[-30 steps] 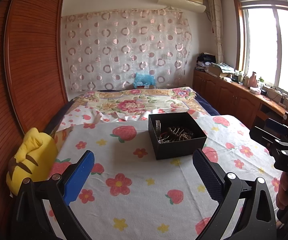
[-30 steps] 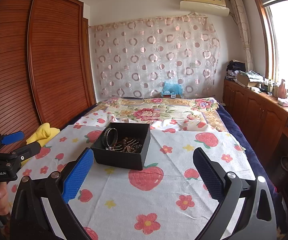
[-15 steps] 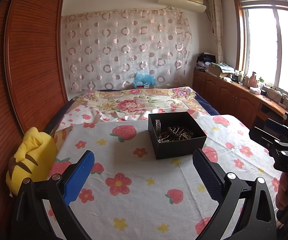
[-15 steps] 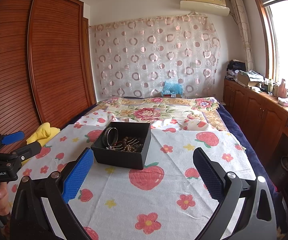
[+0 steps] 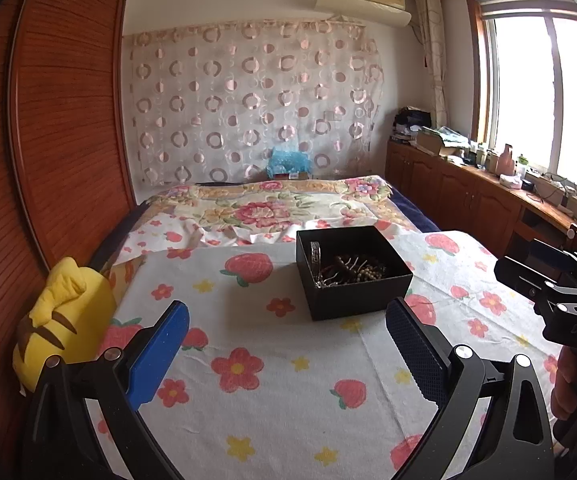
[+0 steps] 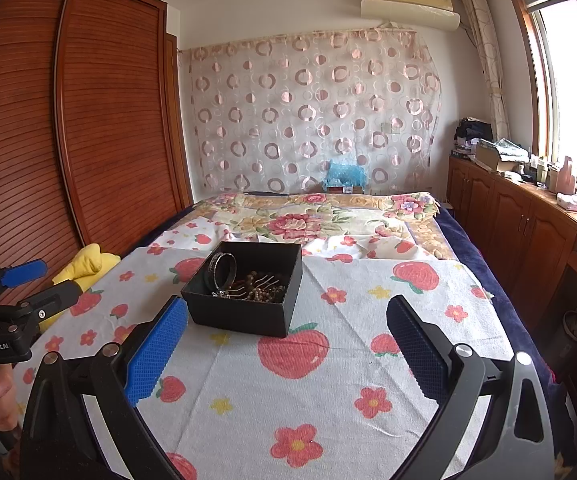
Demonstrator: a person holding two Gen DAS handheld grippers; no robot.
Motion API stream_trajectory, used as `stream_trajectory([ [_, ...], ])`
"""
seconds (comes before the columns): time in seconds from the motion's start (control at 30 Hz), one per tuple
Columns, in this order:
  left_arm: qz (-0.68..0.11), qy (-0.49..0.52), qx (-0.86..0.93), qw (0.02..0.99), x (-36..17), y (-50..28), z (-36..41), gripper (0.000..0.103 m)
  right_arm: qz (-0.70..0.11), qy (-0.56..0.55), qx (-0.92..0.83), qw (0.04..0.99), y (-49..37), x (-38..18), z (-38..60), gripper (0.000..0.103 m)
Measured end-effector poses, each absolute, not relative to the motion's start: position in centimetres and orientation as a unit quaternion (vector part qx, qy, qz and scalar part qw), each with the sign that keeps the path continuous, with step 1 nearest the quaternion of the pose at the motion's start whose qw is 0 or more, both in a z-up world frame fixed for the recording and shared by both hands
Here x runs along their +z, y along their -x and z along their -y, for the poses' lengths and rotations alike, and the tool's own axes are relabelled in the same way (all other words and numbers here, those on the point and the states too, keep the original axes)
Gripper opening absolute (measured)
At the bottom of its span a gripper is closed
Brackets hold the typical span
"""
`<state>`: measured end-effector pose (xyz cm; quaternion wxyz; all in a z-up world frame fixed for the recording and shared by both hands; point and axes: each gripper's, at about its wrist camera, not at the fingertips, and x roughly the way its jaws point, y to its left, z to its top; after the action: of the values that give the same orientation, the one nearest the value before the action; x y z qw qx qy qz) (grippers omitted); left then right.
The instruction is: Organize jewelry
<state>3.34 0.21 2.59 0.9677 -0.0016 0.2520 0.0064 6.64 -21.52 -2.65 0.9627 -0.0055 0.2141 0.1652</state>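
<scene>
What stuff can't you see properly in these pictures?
- Black box floor: in both wrist views, its walls and the jewelry pile hide it.
- Tangled beads: too small to count, both views.
- Yellow plush toy: in the right wrist view, the left gripper covers part of it.
- Bottles on the counter: too small, washed out by window glare.

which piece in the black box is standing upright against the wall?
The silver bangle. It leans on edge against the left wall of the black box, while the beaded bracelets lie heaped on the floor.
</scene>
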Motion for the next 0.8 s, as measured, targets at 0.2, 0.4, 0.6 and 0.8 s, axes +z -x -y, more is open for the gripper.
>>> stream_trajectory([
  [0.2,-0.252,0.001,0.007,0.968,2.57,-3.32,-0.17,0.095,-0.214,0.006,0.165,0.963,-6.64,-2.60,21.52,0.100],
  [0.4,-0.251,0.001,0.007,0.968,2.57,-3.31,-0.16,0.095,-0.214,0.006,0.165,0.963,-6.64,-2.55,21.53,0.100],
  [0.6,-0.251,0.003,0.006,0.968,2.63,-3.31,-0.10,0.095,-0.213,0.006,0.166,0.963,-6.65,-2.51,21.53,0.100],
  [0.8,-0.251,0.002,0.006,0.968,2.59,-3.31,-0.09,0.095,-0.214,0.005,0.165,0.963,-6.66,-2.47,21.53,0.100],
])
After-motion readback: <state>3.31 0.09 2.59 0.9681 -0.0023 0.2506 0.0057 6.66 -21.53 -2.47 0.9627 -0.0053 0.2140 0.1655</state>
